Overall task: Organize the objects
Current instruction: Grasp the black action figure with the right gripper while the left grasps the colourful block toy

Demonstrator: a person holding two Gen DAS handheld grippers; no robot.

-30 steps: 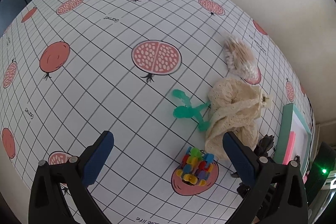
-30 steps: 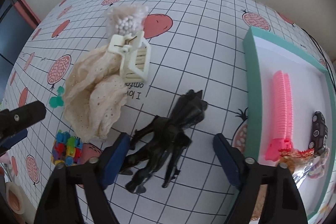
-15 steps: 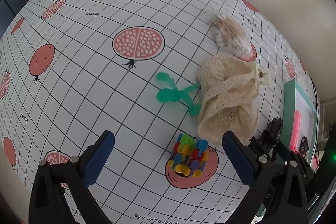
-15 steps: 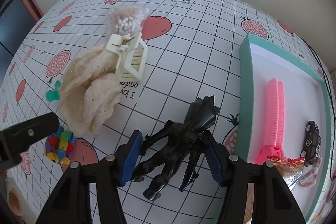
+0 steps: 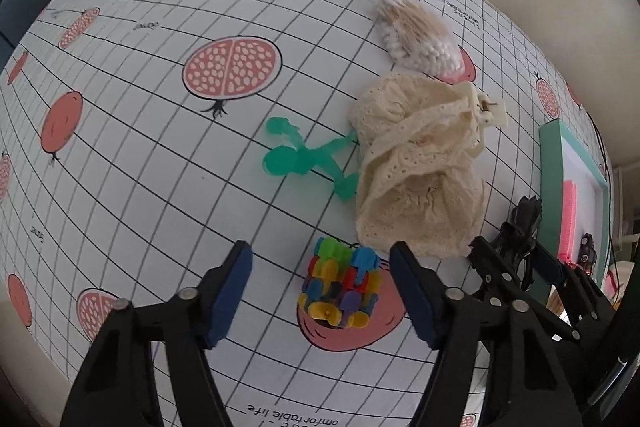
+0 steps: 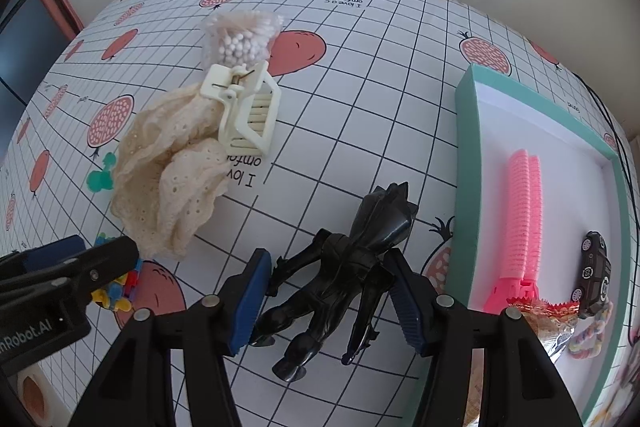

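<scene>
A black action figure [image 6: 344, 267] lies on the grid-patterned tablecloth [image 6: 360, 87]. My right gripper [image 6: 328, 299] is shut on its torso, both blue pads against its sides. A cluster of small multicoloured plastic pieces [image 5: 340, 287] sits between the fingers of my left gripper [image 5: 322, 291]. That gripper is open, its jaws narrowed around the cluster: the left pad stands clear and the right pad is close beside it. The right gripper [image 5: 520, 267] and the figure show at the right edge of the left wrist view.
A cream lace cloth [image 5: 416, 179] with a cream claw clip [image 6: 248, 111] lies beyond both grippers, a bag of cotton swabs [image 6: 240, 35] behind it. A green plastic toy [image 5: 304, 159] lies left of the cloth. The teal tray [image 6: 466, 163] on the right holds a pink comb [image 6: 522, 211], a toy car [image 6: 594, 271] and a snack packet [image 6: 548, 323].
My right gripper closed from wide open onto the black figure. My left gripper came down toward the multicoloured cluster and its jaws narrowed around it.
</scene>
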